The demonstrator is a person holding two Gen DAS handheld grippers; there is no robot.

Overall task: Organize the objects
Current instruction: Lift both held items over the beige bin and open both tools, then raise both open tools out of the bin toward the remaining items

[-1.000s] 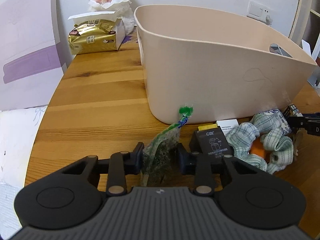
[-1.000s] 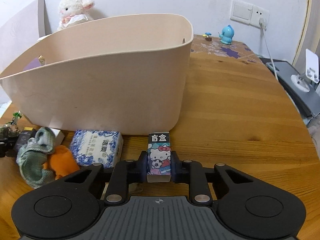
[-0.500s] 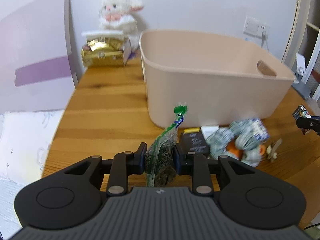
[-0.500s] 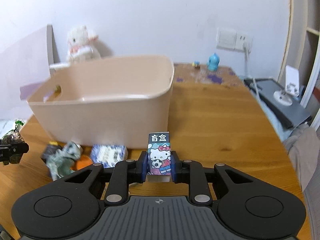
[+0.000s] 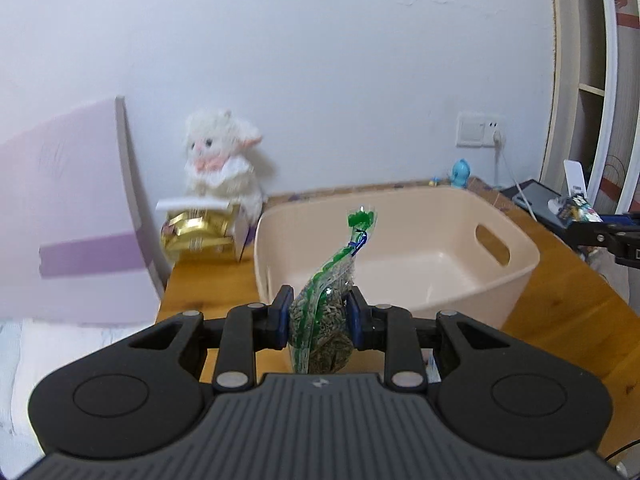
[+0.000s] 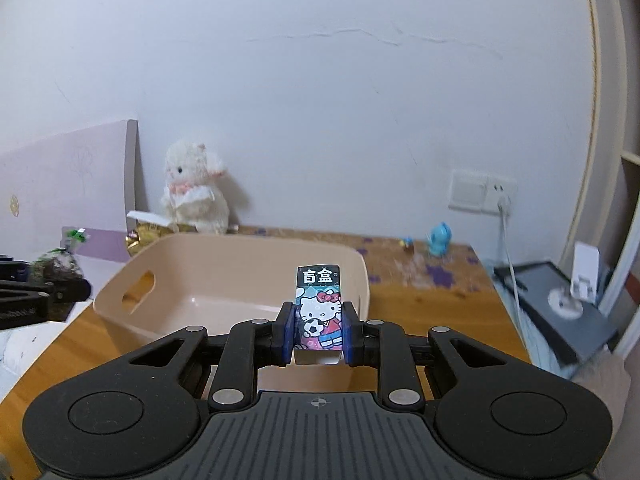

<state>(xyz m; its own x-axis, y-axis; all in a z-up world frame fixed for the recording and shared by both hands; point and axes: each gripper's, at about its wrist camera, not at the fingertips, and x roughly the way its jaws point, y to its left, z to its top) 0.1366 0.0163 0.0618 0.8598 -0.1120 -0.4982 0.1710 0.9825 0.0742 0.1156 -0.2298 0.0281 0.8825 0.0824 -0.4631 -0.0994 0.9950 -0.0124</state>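
Note:
My left gripper (image 5: 319,318) is shut on a clear bag of green-brown seeds (image 5: 326,312) with a green top, held in the air in front of the beige plastic bin (image 5: 516,280). My right gripper (image 6: 319,330) is shut on a small Hello Kitty blind box (image 6: 319,308), held above the near edge of the same bin (image 6: 120,324). The bin's inside looks empty. Each gripper shows at the edge of the other's view: the right one (image 5: 592,234) and the left one (image 6: 48,292).
A white plush lamb (image 5: 220,168) and a gold tissue pack (image 5: 198,236) stand at the back left of the wooden table (image 5: 568,316). A blue toy (image 6: 439,239), a wall socket with cable (image 6: 480,196) and a dark device (image 6: 560,300) lie to the right.
Both grippers have risen well above the table with their objects and now look down into the bin. The loose items in front of the bin have dropped out of view.

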